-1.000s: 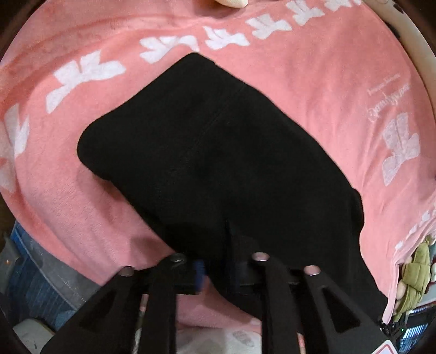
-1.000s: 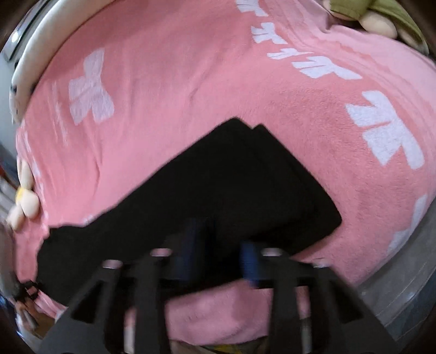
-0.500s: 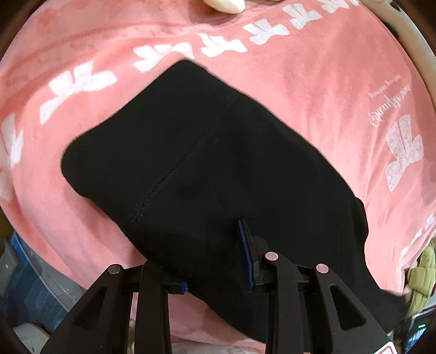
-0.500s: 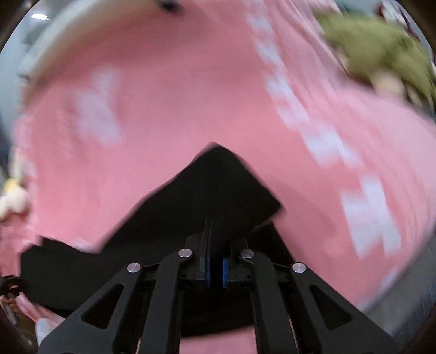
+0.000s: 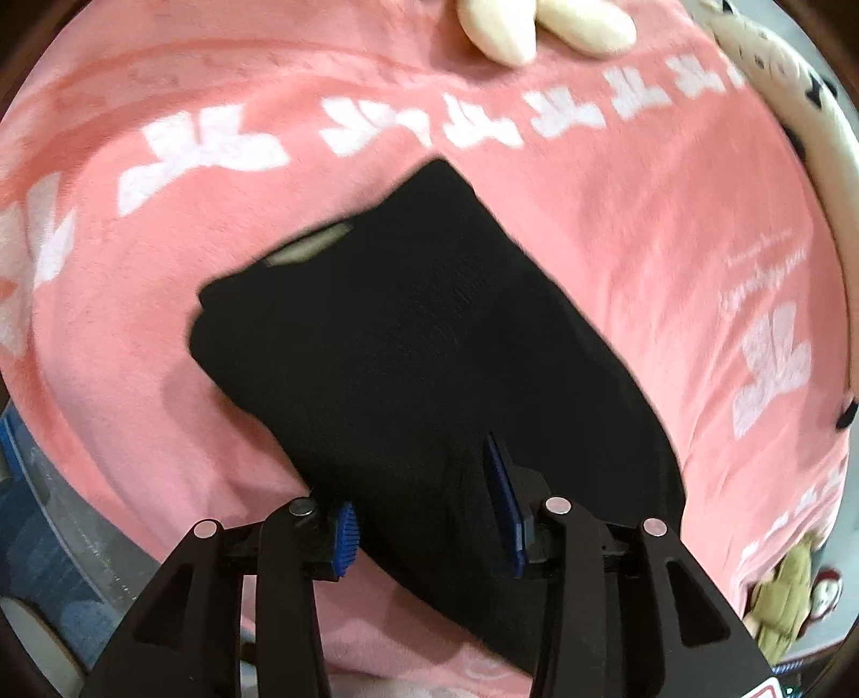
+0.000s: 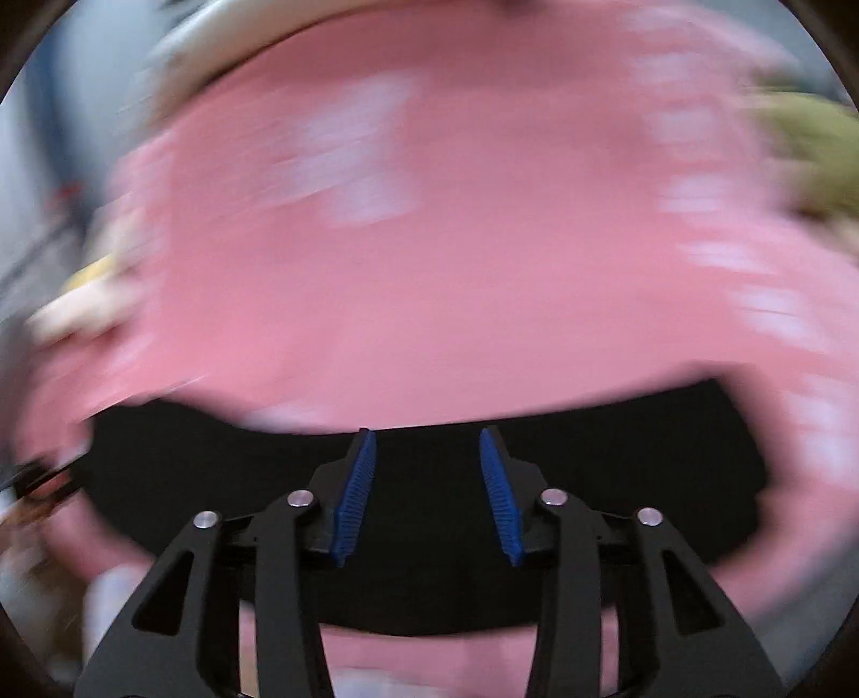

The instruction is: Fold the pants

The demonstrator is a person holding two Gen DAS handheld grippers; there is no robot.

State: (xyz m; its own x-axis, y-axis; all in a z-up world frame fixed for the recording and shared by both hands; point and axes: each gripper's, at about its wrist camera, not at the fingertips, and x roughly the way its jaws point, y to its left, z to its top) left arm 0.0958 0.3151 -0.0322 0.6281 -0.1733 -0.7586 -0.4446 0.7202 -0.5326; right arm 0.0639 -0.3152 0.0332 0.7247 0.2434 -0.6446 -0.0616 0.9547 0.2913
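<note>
The black pants (image 5: pixel 429 376) lie folded on the pink blanket (image 5: pixel 671 241), and both the left gripper (image 5: pixel 429 504) and right gripper (image 6: pixel 427 494) have just been opening, jaws apart – though blur clouds the right view – so a pad still snagging cloth could drag the fold open.

Both grippers (image 5: pixel 424 502) (image 6: pixel 427 496) just opened, apart.

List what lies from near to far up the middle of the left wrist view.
Left claw → black pants → pink blanket → white bow prints → cream plush toy.
</note>
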